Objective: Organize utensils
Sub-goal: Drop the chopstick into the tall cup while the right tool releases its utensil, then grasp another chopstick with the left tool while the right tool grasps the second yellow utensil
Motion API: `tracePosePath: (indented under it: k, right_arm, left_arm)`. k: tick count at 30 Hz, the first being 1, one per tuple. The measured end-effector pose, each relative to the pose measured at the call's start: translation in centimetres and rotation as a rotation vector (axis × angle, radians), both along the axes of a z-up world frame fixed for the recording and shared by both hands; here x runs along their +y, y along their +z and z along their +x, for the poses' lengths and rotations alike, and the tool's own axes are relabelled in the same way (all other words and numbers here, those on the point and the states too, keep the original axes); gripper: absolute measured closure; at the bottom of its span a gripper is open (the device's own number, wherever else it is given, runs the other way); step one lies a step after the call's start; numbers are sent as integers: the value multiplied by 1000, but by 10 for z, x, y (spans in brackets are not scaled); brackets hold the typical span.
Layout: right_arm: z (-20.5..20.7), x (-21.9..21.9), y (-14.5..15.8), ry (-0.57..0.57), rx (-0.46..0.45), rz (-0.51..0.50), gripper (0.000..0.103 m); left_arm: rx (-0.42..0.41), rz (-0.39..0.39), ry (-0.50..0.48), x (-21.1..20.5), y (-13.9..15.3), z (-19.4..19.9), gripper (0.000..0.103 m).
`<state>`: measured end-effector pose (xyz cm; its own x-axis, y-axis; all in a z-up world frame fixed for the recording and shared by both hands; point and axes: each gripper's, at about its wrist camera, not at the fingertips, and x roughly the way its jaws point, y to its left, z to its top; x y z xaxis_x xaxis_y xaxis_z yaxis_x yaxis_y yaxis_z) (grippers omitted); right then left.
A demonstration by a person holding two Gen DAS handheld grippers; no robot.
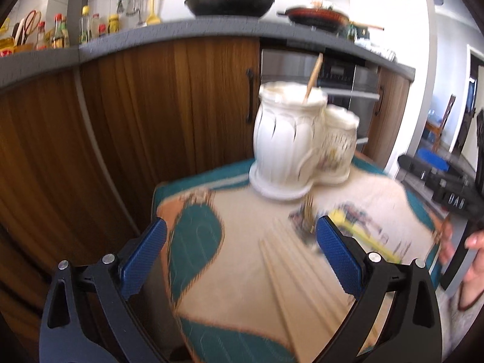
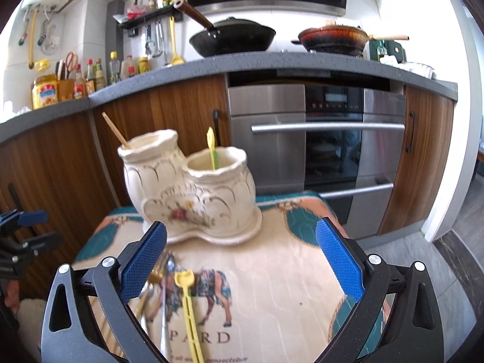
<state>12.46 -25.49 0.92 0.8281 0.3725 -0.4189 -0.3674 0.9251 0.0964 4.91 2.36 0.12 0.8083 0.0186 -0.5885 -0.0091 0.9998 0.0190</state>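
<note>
On cloth, yellow utensil [image 2: 188,311] seemingly lengthwise.

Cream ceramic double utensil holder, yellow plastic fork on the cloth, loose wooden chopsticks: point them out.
Cream ceramic double utensil holder [image 2: 193,193], right wrist view, front wall.
Yellow plastic fork [image 2: 189,308], right wrist view, handle.
Wooden chopsticks [image 1: 281,275], left wrist view, shafts.

One cream ceramic holder [image 2: 193,193] with two joined cups stands beyond the tongs; one wooden chopstick [image 2: 115,130] sits in its taller cup; one yellow-green utensil [image 2: 212,148] in its shorter cup; one yellow utensil [image 2: 189,305] lies between the right tongs' fingers; one gold fork [image 2: 155,278] just inside their left pad; several chopsticks [image 1: 281,272], blurred, between the left tongs' fingers.
</note>
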Motion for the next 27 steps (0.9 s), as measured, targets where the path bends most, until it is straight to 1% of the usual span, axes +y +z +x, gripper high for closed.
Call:
tracePosePath:
  k: [5,9,14,17,19,20,21,24,25,27]
  right_arm:
    - [2,-3,-6,-15,21,-9,5]
    - [4,-2,-17,0,72,-34,5]
    - [6,7,-27,42,114,-99,5]
    - [6,17,-33,68,133,-147,5]
    - [5,21,-36,86,139,-163,5]
    - [4,23,-36,93,142,-170,5]
    - [4,25,-38,103,146,-182,5]
    - [3,31,-42,123,161,-217,5]
    - [4,32,-44,129,169,-223,5]
    - [4,34,-46,150,193,-221,5]
  left_arm:
    - [91,14,-5,-1,-24,-5,6]
    - [141,-3,-15,-4,-37,-4,6]
    - [206,36,-29,-12,-51,3,6]
    - [258,80,-50,-18,-59,6,6]
    - [273,100,-58,-20,-62,6,7]
    - [286,99,-66,-20,-63,7,11]
    - [298,94,-74,-20,-64,7,19]
    - [329,81,-93,-21,-67,9,30]
    - [333,78,-96,-22,-67,10,32]
    - [342,70,-101,-22,-68,11,43]
